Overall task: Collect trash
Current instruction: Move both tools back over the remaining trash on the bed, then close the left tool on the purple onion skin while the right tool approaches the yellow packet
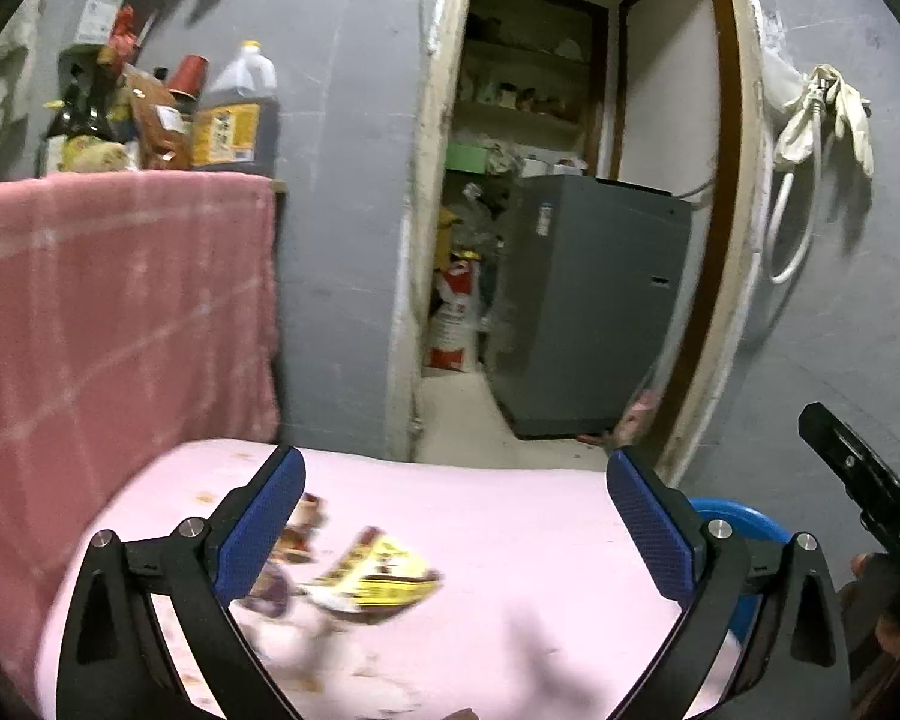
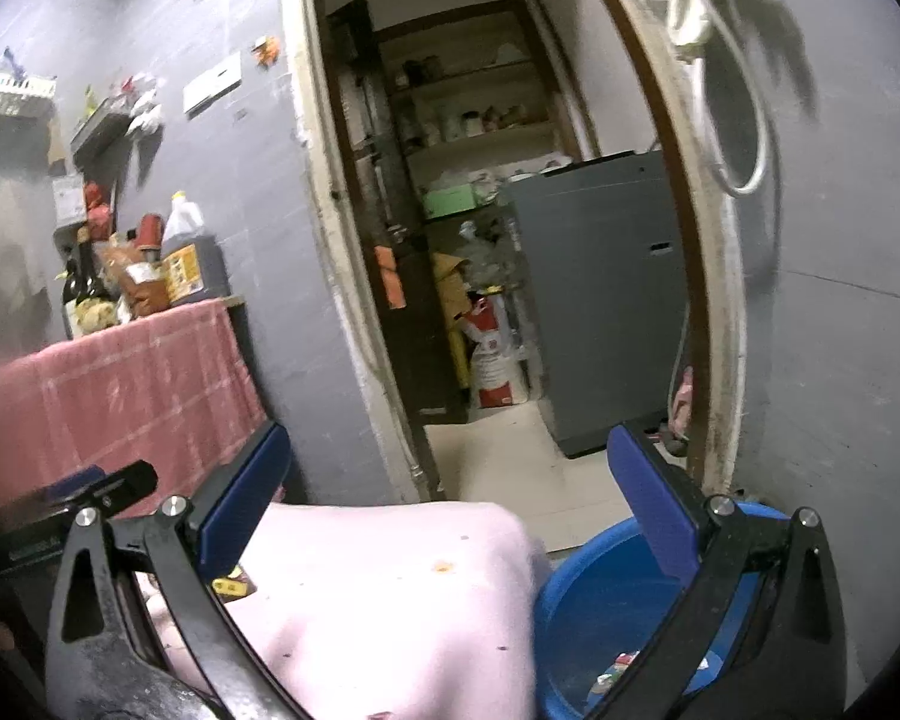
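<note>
Several crumpled wrappers lie on the pale pink table top (image 1: 510,546): a yellow and brown wrapper (image 1: 378,576), a dark brown one (image 1: 299,531) and a purple one (image 1: 267,591). My left gripper (image 1: 456,516) is open above them, its blue pads wide apart and nothing between them. At the table's right edge stands a blue tub (image 2: 594,594) with a few scraps of trash (image 2: 621,663) in its bottom. My right gripper (image 2: 447,498) hangs open and empty over the table corner and the tub rim. One wrapper (image 2: 234,587) peeks out beside its left finger.
A pink checked cloth (image 1: 108,312) covers a counter on the left that carries bottles and a big jug (image 1: 237,120). Straight ahead a doorway opens on a storeroom with a grey washing machine (image 1: 594,300). A hose and gloves (image 1: 822,114) hang on the right wall.
</note>
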`<state>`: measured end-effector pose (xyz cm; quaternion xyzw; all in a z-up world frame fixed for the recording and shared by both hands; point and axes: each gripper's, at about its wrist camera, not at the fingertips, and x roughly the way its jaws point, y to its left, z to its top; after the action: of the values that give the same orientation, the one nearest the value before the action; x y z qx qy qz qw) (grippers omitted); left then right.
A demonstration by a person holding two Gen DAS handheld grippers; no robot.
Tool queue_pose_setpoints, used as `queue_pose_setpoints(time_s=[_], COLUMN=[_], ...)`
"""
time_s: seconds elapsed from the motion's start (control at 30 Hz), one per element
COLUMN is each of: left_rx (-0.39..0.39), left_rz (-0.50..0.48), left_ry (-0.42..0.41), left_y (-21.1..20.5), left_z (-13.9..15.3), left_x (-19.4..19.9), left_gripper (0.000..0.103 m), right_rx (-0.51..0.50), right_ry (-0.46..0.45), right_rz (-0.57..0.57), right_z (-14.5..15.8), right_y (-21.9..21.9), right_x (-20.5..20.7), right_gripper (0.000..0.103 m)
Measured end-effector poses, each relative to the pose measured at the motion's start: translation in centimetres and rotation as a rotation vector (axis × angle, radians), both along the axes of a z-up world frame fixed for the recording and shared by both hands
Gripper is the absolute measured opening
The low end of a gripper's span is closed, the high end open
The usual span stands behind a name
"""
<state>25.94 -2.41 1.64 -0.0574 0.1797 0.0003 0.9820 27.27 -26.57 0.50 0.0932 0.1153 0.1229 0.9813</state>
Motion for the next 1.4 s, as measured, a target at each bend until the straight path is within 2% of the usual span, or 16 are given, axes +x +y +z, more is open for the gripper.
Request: queue_pose_setpoints(time_s=[0.2,0.47,0.8,0.97,1.0,1.07,1.17,1.3,1.4], left_rx=[0.034,0.038,0.018,0.003,0.003,0.009,0.001,-0.020,-0.043], left_rz=[0.068,0.135,0.159,0.154,0.152,0.145,0.117,0.076,0.044], left_ry=[0.005,0.049,0.162,0.252,0.261,0.276,0.296,0.337,0.369], left_y=[3.7,7.6,10.5,11.2,11.3,11.3,11.5,11.6,11.6], left_z=[-0.5,-1.9,-4.4,-5.7,-5.9,-6.3,-6.7,-7.1,-7.4], left_x=[-1.5,-2.4,-1.7,-0.3,-0.1,0.1,0.4,1.5,2.2], left_gripper=[0.099,0.099,0.099,0.098,0.098,0.098,0.094,0.075,0.067], right_rx=[-0.037,-0.113,-0.111,-0.084,-0.084,-0.100,-0.126,-0.152,-0.172], right_ry=[0.023,0.064,0.195,0.307,0.328,0.357,0.399,0.454,0.487], right_rz=[0.062,0.178,0.321,0.372,0.380,0.393,0.413,0.453,0.482], right_z=[-0.3,-1.4,-3.2,-4.6,-4.9,-5.4,-6.2,-7.1,-7.7], right_y=[3.5,8.0,11.4,12.3,12.6,13.2,14.0,15.4,16.6], right_x=[0.4,0.7,3.0,5.3,5.7,6.2,6.8,7.8,8.5], right_gripper=[0.103,0.103,0.103,0.101,0.100,0.088,0.077,0.071,0.065])
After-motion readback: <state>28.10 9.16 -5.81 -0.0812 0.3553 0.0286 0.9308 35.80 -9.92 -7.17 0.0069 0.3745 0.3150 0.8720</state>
